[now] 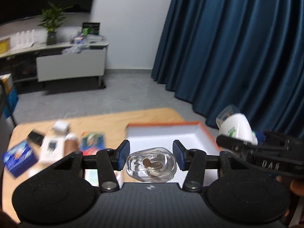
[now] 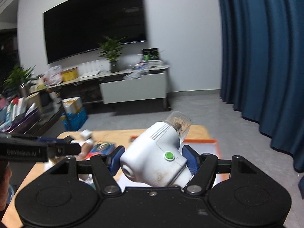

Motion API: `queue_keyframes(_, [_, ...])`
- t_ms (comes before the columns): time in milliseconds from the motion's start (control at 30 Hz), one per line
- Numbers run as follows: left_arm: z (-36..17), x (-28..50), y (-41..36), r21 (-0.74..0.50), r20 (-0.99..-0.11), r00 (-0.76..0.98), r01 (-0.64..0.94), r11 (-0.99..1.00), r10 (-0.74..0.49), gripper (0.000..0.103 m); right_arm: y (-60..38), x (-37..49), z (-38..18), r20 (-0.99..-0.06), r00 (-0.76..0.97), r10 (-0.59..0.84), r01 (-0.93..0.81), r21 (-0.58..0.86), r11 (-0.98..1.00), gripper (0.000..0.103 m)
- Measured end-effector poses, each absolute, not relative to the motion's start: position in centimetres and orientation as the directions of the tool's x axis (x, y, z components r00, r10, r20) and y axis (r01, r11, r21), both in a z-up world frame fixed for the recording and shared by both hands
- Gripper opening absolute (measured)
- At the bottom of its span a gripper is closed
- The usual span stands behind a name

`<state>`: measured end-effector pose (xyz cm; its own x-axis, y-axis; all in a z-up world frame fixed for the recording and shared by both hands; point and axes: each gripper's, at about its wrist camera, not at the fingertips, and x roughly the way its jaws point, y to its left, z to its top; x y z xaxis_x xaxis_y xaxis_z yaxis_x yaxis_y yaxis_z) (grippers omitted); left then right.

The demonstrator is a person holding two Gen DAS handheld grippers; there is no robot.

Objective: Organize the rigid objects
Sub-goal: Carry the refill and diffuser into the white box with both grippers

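While the left gripper clamps a clear plastic case above the orange-rimmed box on the counter, small packages lie left. Right view: the right gripper grips a white device above the counter.

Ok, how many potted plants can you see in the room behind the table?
2. One potted plant stands on the cabinet below the TV; a second plant is at the far left of the right wrist view. Others may be hidden out of frame.
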<state>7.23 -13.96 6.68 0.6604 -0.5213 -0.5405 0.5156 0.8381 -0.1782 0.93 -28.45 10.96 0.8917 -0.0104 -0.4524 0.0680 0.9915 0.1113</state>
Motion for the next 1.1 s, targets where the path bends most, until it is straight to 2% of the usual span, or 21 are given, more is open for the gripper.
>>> queue_keyframes(233, [6.5,9.5,-17.6,-0.165,-0.539,0.668,0.514,0.842,-0.513,0.051,-31.7,1.7,11.0,-0.456,0.889,-0.037,0.103,0.120,0.987,0.080])
queue_keyframes(567, [5.3,11.7,-18.6,-0.152,-0.594,0.658,0.472,0.868,-0.462,0.051,-33.1,5.3,7.7,-0.526,0.850,-0.007,0.106,0.158,0.982,0.080])
queue_keyframes(1100, [4.2,13.2,-20.3,-0.140,-0.626,0.638,0.473,0.870,-0.448,0.051,-33.4,8.4,5.9,-0.573,0.819,-0.019,0.125,0.147,0.981,0.080])
